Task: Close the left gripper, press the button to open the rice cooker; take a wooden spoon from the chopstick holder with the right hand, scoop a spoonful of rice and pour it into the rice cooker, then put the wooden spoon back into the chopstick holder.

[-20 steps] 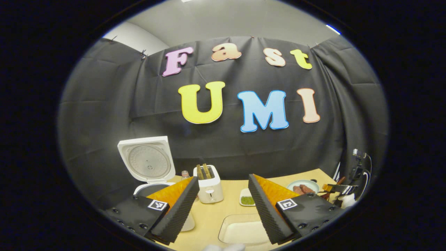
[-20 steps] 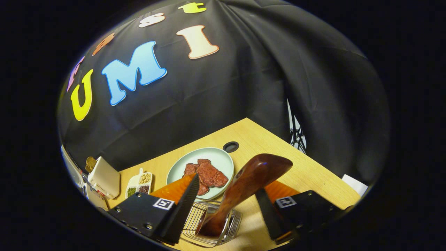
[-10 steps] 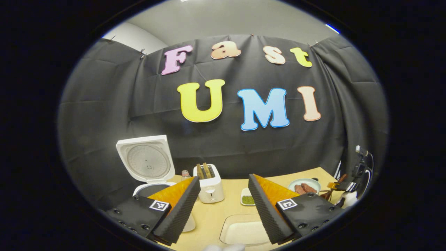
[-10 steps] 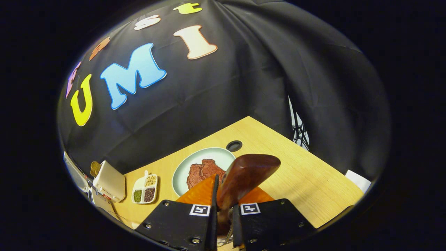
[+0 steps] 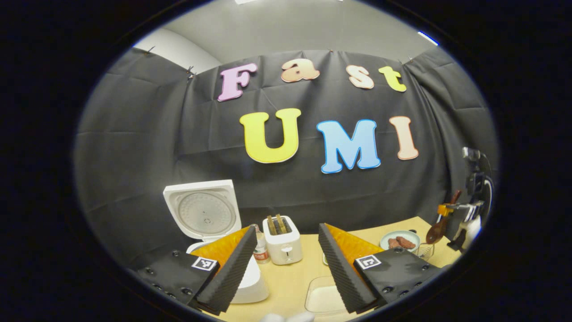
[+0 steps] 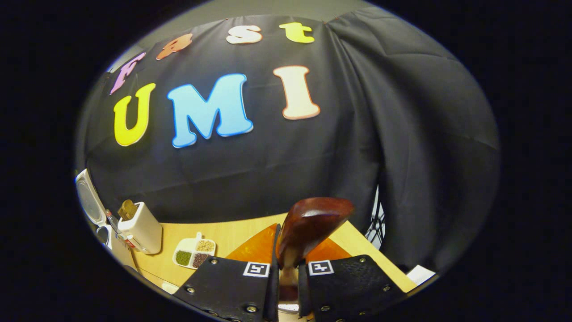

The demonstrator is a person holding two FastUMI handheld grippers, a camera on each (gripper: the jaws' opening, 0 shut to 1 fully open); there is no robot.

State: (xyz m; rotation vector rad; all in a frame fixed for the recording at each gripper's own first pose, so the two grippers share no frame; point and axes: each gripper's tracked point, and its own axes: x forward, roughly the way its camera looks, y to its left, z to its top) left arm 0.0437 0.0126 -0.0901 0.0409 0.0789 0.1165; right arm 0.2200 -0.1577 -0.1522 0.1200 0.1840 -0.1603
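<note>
The white rice cooker stands at the left with its lid raised. My left gripper is open and holds nothing, to the right of the cooker and above the table. My right gripper is shut on the handle of the dark wooden spoon, whose bowl points up between the fingers. In the left gripper view, the right gripper holds the spoon in the air at the far right, above the wire chopstick holder.
A white toaster and a small bottle stand beside the cooker. A white rectangular dish lies near the front edge. A plate with meat sits at the right. A divided dish of beans lies on the wooden table.
My right gripper went from open to shut on the spoon handle, then rose with the spoon out of the wire holder. The left gripper stayed open and shifted slightly.
</note>
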